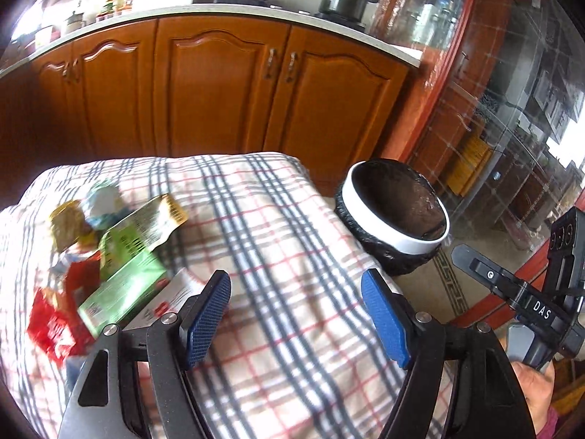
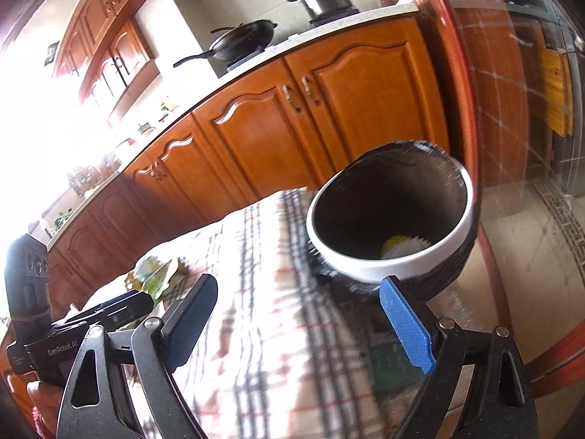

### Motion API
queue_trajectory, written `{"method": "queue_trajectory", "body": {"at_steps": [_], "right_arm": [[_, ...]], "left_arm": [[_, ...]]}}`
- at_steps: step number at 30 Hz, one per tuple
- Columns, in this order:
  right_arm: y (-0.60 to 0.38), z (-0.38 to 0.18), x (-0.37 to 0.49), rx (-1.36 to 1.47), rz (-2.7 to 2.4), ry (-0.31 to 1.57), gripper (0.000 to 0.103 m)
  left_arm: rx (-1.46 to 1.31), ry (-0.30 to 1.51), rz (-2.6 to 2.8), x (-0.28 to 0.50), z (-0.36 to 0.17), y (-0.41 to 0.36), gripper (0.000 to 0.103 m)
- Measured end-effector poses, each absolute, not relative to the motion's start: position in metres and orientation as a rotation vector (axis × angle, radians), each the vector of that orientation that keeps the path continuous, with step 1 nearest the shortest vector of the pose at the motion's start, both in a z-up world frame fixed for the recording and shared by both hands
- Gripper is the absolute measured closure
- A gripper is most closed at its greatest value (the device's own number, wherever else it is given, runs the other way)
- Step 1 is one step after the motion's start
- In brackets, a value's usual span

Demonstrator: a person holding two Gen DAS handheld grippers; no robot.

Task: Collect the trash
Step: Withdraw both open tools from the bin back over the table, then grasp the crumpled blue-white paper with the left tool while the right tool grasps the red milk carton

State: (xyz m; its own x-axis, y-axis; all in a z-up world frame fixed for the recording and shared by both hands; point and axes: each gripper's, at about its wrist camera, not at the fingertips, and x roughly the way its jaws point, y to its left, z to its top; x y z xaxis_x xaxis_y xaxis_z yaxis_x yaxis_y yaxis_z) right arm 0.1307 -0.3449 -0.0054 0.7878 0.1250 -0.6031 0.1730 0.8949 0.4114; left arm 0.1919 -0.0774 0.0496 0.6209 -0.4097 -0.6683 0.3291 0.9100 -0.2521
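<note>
Left gripper [image 1: 296, 314] at lower centre, blue-padded fingers spread, nothing between them. Right gripper [image 2: 298, 323] likewise spread, empty. Pile of crumpled colourful wrappers [image 1: 109, 256] lay left on checked tablecloth [image 1: 292, 219]. White-rimmed black-lined round bin [image 1: 393, 212] stood right, beside table.

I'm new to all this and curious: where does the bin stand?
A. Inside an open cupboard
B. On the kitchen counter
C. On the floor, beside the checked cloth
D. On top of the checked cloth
C: the bin stands on the floor off the edge of the checked cloth, below the cupboards.
</note>
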Motion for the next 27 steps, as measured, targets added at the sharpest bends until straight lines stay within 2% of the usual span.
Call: {"method": "queue_trajectory", "body": {"at_steps": [27], "right_arm": [[-0.209, -0.02, 0.135, 0.355, 0.231, 0.771, 0.011]], "left_arm": [[-0.156, 0.794, -0.211, 0.106, 0.051, 0.06, 0.029]]}}
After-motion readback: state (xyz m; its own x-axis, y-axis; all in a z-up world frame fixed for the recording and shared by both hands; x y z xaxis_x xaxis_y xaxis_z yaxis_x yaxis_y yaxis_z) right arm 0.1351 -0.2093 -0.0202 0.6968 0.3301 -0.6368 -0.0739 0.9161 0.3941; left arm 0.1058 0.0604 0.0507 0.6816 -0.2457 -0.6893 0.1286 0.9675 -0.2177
